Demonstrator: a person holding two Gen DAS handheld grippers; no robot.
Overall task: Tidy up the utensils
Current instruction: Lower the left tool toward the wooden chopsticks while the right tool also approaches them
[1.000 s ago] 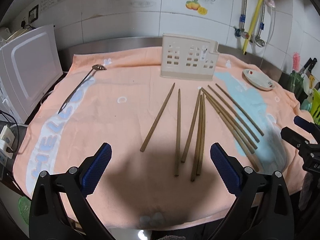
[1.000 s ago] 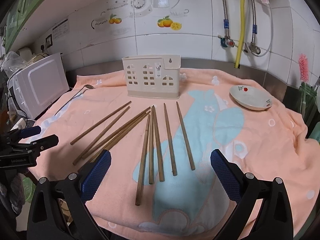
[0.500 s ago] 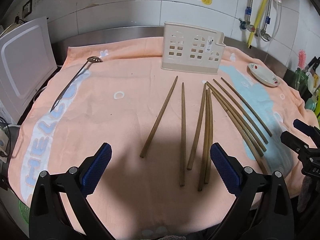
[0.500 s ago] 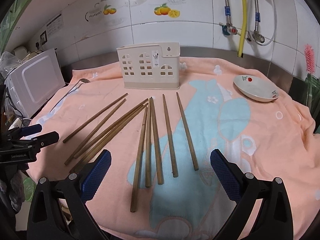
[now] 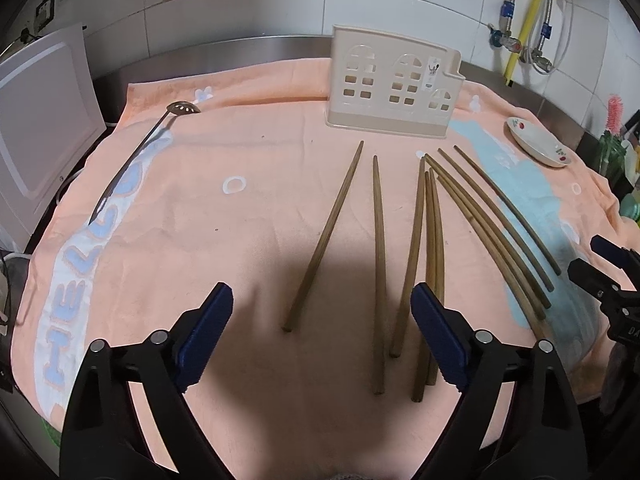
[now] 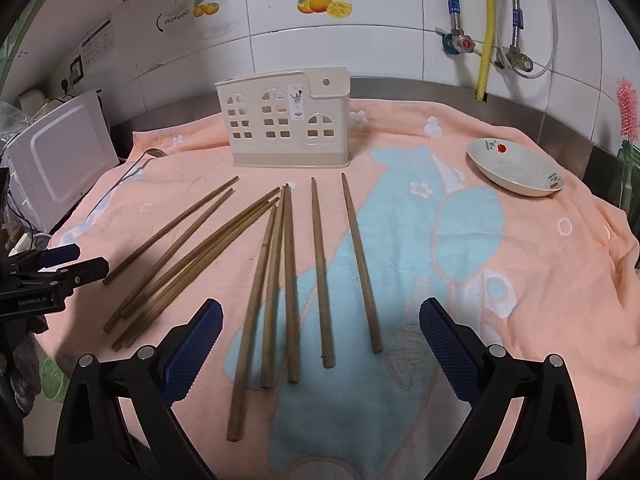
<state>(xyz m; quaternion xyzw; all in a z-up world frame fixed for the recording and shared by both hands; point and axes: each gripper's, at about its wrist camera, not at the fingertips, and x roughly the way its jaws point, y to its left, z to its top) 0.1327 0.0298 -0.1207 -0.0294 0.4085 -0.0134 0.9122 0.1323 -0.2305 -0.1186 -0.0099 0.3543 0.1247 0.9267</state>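
Several brown wooden chopsticks [image 5: 378, 264] lie fanned out on an orange towel [image 5: 248, 240]; they also show in the right wrist view [image 6: 276, 280]. A beige plastic utensil holder [image 5: 394, 82] stands upright behind them, also in the right wrist view [image 6: 286, 122]. A metal slotted spoon [image 5: 140, 152] lies at the far left. My left gripper [image 5: 320, 320] is open and empty above the near ends of the left chopsticks. My right gripper [image 6: 320, 332] is open and empty above the near ends of the right chopsticks.
A white floral dish [image 6: 516, 168] sits on the towel at the right. A white microwave [image 5: 36, 120] stands off the left edge. Tiled wall with pipes and a yellow hose [image 6: 486, 28] is behind. The towel's front edge hangs over the counter.
Both grippers have moved forward and lower toward the chopsticks, which now look larger and closer. Both stay open. Nothing on the towel has moved.
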